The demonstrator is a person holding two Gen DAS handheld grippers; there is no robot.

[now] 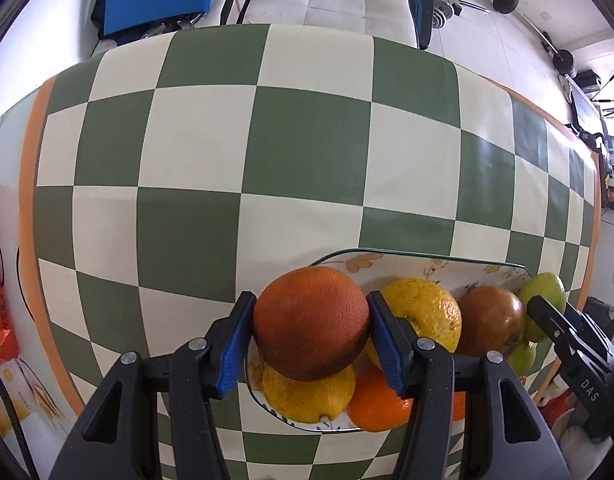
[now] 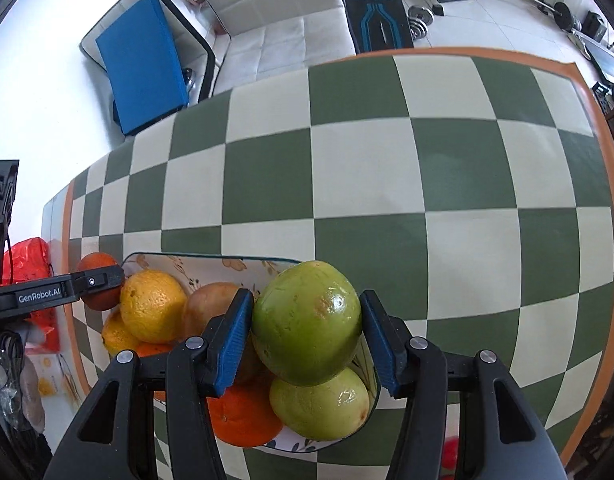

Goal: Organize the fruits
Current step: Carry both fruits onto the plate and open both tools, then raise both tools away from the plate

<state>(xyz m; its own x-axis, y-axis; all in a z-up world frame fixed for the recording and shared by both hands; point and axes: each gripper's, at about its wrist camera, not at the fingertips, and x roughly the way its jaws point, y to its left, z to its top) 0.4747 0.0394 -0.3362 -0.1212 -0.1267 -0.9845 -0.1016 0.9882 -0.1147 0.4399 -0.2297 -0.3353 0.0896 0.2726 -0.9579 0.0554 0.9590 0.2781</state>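
My left gripper (image 1: 311, 304) is shut on a dark orange (image 1: 311, 324), held above the left end of a flowered plate (image 1: 387, 258). Beneath and beside it on the plate lie a yellow citrus (image 1: 423, 312), a lemon-yellow fruit (image 1: 307, 396), a bright orange (image 1: 379, 404) and a red-brown fruit (image 1: 491, 320). My right gripper (image 2: 307, 300) is shut on a green fruit (image 2: 307, 320) above the right end of the plate (image 2: 211, 260), over a second green fruit (image 2: 319, 404). The two grippers stand side by side, both pointing steeply down.
The plate sits on a green-and-cream checkered tablecloth (image 1: 307, 152) with an orange border, near the table's front edge. A red plastic bag (image 2: 27, 256) lies off the left end. Beyond the table are a blue-cushioned chair (image 2: 143, 64), a white sofa (image 2: 287, 20) and a weight bench (image 2: 375, 4).
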